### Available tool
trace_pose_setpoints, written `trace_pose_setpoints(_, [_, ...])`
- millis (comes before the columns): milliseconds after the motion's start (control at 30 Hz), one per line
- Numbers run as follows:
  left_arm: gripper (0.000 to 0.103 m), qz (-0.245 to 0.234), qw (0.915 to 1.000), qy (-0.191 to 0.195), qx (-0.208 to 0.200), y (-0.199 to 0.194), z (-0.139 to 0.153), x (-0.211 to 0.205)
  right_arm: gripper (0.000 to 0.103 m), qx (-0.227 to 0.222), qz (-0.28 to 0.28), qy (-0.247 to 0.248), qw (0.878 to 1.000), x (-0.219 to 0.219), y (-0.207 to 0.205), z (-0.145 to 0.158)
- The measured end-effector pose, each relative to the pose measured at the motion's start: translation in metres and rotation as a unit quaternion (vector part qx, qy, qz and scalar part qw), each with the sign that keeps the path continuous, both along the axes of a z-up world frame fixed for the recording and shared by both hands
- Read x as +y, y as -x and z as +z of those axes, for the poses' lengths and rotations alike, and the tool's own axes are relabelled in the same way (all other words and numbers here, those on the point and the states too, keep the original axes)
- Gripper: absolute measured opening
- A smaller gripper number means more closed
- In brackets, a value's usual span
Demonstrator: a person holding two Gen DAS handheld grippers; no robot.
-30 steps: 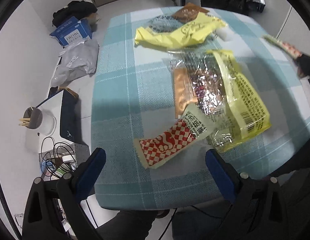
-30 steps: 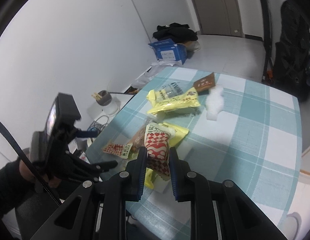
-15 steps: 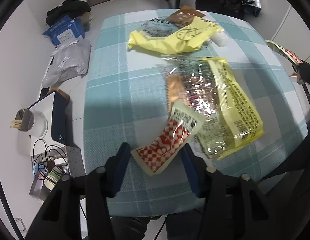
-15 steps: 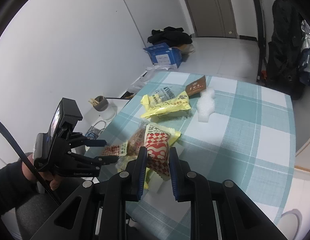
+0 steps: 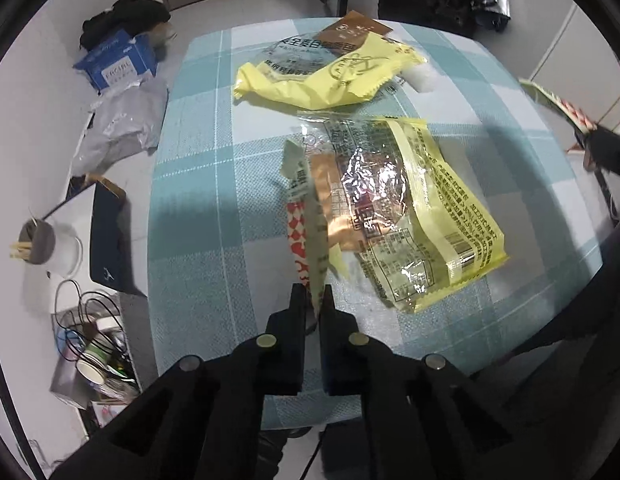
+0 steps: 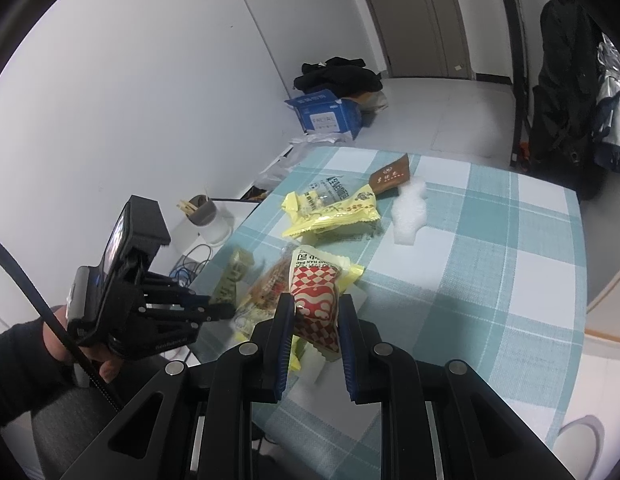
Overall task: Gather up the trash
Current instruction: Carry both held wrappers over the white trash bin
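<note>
The left gripper [image 5: 313, 300] was squeezed shut on a red-and-white snack wrapper [image 5: 306, 216] by the near edge of the tabletop [image 5: 214, 208], and the right gripper [image 6: 313, 316] was pinching another red-and-white wrapper [image 6: 314, 300] above it. So two bits of trash were picked up. Left lying were the clear-and-yellow bag [image 5: 426, 216] in the middle, and the yellow wrapper [image 5: 330, 76], brown packet [image 5: 354, 32] and white foam piece [image 6: 408, 212] toward the far edge.

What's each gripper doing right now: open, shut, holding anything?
Left gripper: shut on the near end of a red-and-white checkered snack wrapper.
Right gripper: shut on a second red-and-white checkered snack packet.
</note>
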State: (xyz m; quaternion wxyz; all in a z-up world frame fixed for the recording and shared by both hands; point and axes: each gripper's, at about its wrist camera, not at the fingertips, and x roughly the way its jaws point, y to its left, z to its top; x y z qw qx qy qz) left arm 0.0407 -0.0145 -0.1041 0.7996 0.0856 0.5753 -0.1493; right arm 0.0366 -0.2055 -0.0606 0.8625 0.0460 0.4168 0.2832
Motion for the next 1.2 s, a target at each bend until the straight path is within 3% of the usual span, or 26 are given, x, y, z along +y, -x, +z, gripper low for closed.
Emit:
trace_pose_setpoints(333, [0.003,0.021,0.9989,0.04,-0.011,0.001,0.015,0.007,0.021,-0.001,0.0,-0.002,1.0,0.0,0.0,-0.001])
trace_pose_setpoints(633, [0.003,0.033,0.9953,0.063,-0.066,0.006,0.056,0.0,0.021,-0.007,-0.014,-0.017,1.0,-0.009,0.0,0.009])
trace_pose_setpoints(1033, [0.003,-0.035,0.9837,0.112,-0.136,0.008,0.123,-0.059,0.021,-0.069,-0.058,-0.052,0.995,-0.05,0.005,0.075])
trace_pose_setpoints(1200, [0.003,-0.075,0.9754,0.136,-0.156,0.01,0.149,-0.096,0.021,-0.105,-0.09,-0.052,0.989,-0.091,0.016,0.112])
